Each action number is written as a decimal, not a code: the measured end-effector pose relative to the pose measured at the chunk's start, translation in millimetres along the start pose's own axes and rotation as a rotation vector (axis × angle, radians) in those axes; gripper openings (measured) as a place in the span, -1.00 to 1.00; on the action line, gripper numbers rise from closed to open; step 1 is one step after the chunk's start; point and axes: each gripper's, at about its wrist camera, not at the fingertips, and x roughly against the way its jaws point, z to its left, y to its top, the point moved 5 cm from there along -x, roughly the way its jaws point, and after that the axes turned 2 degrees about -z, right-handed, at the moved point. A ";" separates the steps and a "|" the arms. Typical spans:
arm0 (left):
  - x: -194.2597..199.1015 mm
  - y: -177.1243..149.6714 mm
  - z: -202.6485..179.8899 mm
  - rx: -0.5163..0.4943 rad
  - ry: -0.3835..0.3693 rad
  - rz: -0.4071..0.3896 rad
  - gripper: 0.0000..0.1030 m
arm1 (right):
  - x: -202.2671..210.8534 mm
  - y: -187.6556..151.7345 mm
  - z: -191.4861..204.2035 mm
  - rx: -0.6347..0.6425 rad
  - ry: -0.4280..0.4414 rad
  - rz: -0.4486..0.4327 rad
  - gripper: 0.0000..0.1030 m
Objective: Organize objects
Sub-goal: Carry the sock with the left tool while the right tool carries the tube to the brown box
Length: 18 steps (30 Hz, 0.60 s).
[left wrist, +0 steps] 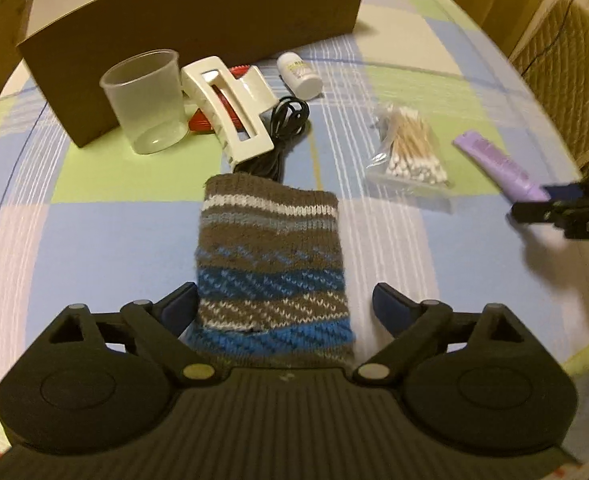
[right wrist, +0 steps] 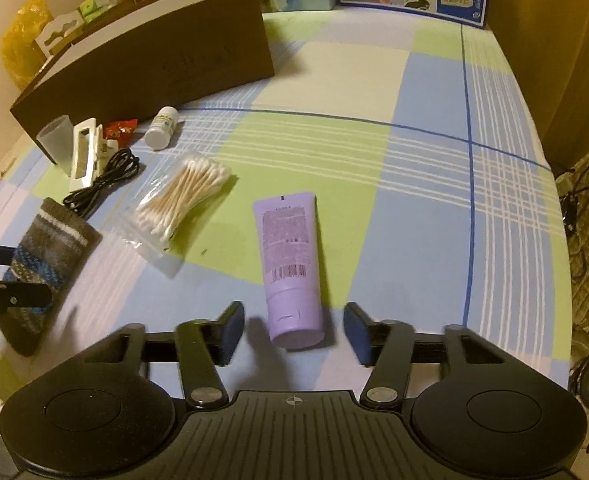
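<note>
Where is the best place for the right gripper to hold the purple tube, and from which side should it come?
Grip the purple tube near its round cap end, probably. It lies flat with the cap pointing toward the right gripper, whose open jaws already stand on either side of it. Coming straight forward and closing across the firm, narrow cap end looks safer than squeezing the flat, soft tail.

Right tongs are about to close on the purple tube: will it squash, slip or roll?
The purple tube looks like soft plastic, so it probably dents under a squeeze. Its smooth skin may slip. Its flat crimped end should stop it rolling; the open right tongs straddle the round cap end.
</note>
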 end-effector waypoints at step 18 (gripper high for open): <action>32.2 -11.2 14.9 0.045 0.047 -0.064 -0.49 | -15.6 9.6 15.6 0.135 -0.057 -0.064 -0.41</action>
